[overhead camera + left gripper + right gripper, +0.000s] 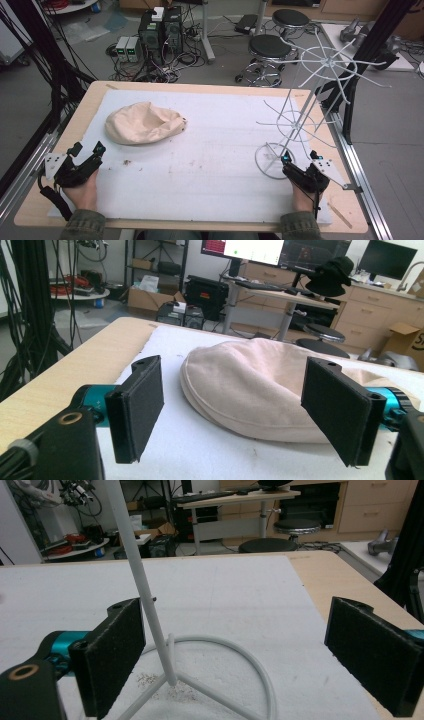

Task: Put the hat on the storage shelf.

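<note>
- Beige cap is seen lying crumpled on the white foam mat, toward the far left.
- Left gripper is held near the cap's near edge, not touching; jaws are spread wide and empty, with the cap framed between them.
- Right gripper is held at the ring base of the white wire stand; jaws are parted, nothing clamped.
- Stand pole is seen just beside the left pad.

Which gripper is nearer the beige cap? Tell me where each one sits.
Left. The left gripper sits open just short of the beige cap, facing it; the right gripper is across the table at the white wire rack's base.
</note>
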A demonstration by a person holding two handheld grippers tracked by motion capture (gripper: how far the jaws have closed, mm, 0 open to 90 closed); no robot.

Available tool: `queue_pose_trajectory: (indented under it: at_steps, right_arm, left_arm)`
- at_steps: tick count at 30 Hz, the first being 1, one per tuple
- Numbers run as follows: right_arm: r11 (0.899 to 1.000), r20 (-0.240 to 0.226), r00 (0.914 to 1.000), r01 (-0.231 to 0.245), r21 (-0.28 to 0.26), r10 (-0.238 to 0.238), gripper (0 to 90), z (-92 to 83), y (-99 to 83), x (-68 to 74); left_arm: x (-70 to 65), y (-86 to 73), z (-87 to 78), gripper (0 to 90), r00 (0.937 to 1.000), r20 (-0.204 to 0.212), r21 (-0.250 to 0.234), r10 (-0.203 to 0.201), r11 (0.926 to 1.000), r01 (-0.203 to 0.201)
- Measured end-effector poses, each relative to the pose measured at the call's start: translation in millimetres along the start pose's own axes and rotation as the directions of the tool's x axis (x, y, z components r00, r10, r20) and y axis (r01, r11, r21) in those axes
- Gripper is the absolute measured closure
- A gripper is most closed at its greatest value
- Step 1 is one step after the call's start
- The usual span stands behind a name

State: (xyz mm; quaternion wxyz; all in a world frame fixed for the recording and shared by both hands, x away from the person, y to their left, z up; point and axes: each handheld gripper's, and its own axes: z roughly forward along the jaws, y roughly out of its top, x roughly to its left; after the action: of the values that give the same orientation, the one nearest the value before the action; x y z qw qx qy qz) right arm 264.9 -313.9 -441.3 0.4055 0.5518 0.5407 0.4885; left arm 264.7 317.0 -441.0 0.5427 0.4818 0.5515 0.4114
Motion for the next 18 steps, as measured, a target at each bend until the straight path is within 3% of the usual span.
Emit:
queue_pose_trajectory:
  at_steps: [9, 18]
  right_arm:
    - [1.000, -0.002, 1.0000, -0.006, 0.008, 0.006, 8.4, 0.5, -0.6, -0.2]
    - [1.000, 0.004, 1.0000, 0.000, -0.001, 0.000, 8.4, -0.8, 0.1, 0.3]
  left_arm:
    - [0.3, 13.2, 8.3, 24.3, 0.9986, 0.052, -0.002, 0.009, 1.0000, -0.009]
    - [-8.1, 38.6, 20.4, 24.3, 0.9889, 0.120, 0.050, 0.088, 0.9943, -0.095]
